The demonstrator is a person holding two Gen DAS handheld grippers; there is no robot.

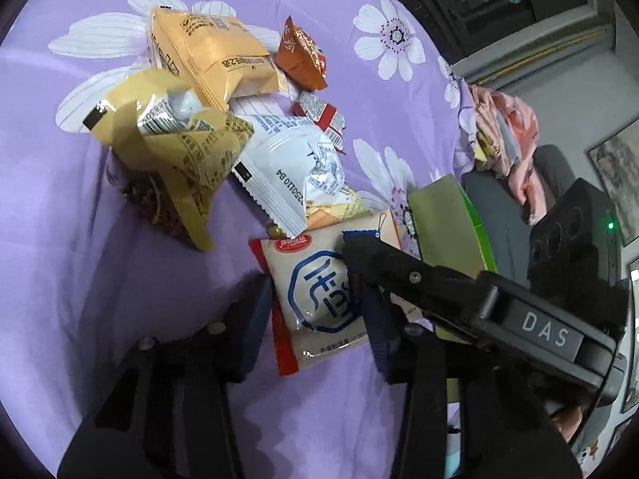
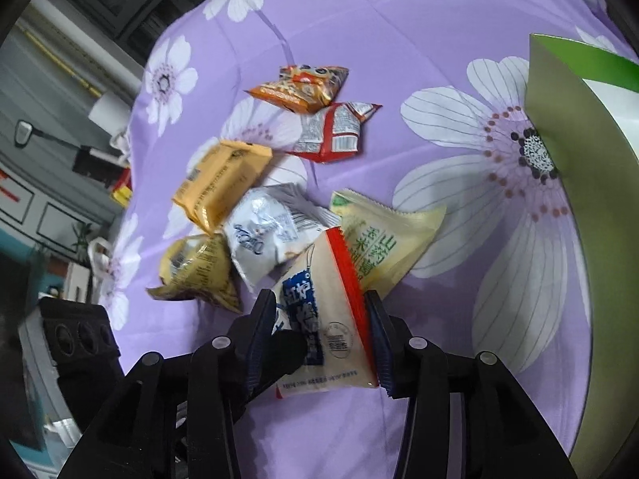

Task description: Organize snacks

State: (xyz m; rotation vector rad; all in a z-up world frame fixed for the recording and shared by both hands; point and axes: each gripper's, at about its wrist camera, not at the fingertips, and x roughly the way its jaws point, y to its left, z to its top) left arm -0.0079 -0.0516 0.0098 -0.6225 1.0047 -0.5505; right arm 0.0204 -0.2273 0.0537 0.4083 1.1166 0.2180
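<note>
Snack packet: cream packet with red edges and a blue mark (image 1: 319,299), lower middle of the left wrist view, lying on the purple flowered cloth (image 1: 80,279); lower middle of the right wrist view too.
Snack pile: yellow bag (image 1: 171,151), orange bag (image 1: 211,56), white packet (image 1: 287,159), upper left to middle.
Left gripper (image 1: 315,319): jaws apart, one each side of the packet; whether the pads touch it I cannot tell.
Right gripper (image 2: 323,339): jaws against the packet's two long edges, seemingly pinching it lightly.
Green box (image 2: 591,199): right edge of the right wrist view, likely where it goes.
Doing it well: let one gripper carry the packet; squeeze across the flat seams, not the puffed middle, and lift clear of the pale green packet (image 2: 391,239) just beyond it.
</note>
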